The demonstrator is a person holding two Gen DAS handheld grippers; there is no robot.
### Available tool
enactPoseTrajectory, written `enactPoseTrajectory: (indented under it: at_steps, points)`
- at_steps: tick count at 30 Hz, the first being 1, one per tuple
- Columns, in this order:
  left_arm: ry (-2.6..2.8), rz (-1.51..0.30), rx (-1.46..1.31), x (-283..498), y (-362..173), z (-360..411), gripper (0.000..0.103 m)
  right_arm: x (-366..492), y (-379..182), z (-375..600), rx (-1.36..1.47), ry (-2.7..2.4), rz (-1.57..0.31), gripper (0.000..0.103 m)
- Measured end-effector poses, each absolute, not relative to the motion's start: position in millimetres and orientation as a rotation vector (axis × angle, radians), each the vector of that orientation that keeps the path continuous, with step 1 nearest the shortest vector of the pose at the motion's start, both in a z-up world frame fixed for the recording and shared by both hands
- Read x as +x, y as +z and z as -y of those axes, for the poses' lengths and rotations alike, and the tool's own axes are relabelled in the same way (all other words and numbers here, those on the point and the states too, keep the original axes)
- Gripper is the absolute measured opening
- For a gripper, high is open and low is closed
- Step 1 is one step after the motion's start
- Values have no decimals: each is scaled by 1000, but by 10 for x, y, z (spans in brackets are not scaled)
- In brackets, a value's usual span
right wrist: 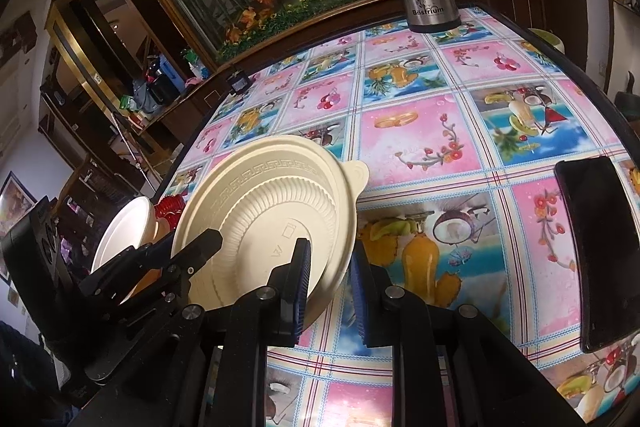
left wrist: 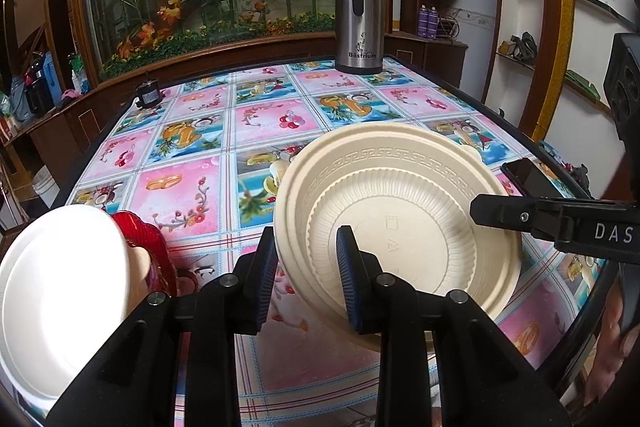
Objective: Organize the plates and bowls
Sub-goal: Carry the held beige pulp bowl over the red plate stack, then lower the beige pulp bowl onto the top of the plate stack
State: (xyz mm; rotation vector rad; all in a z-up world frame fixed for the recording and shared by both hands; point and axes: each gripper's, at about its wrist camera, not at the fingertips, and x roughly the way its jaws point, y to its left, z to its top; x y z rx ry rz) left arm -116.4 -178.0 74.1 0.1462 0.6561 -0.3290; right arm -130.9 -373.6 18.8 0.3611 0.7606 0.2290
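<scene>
Two grippers are pinching opposite rims of the cream bowl (left wrist: 400, 227): you are holding it tilted above the table (left wrist: 192, 155), left gripper (left wrist: 306, 279) near-left, right gripper (right wrist: 330, 291) narrowly closed, probably steadying it toward the white plate (left wrist: 60, 307) at left.

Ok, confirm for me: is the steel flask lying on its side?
No, the steel flask stands upright at the far edge of the table.
</scene>
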Motion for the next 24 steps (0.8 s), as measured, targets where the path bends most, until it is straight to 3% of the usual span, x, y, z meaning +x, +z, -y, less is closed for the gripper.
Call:
enactPoseTrajectory:
  at_steps: [24]
  points:
    - [-244, -575, 73, -1228, 1063, 1319, 26, -1236, 542, 3281, 299, 324, -728, 22]
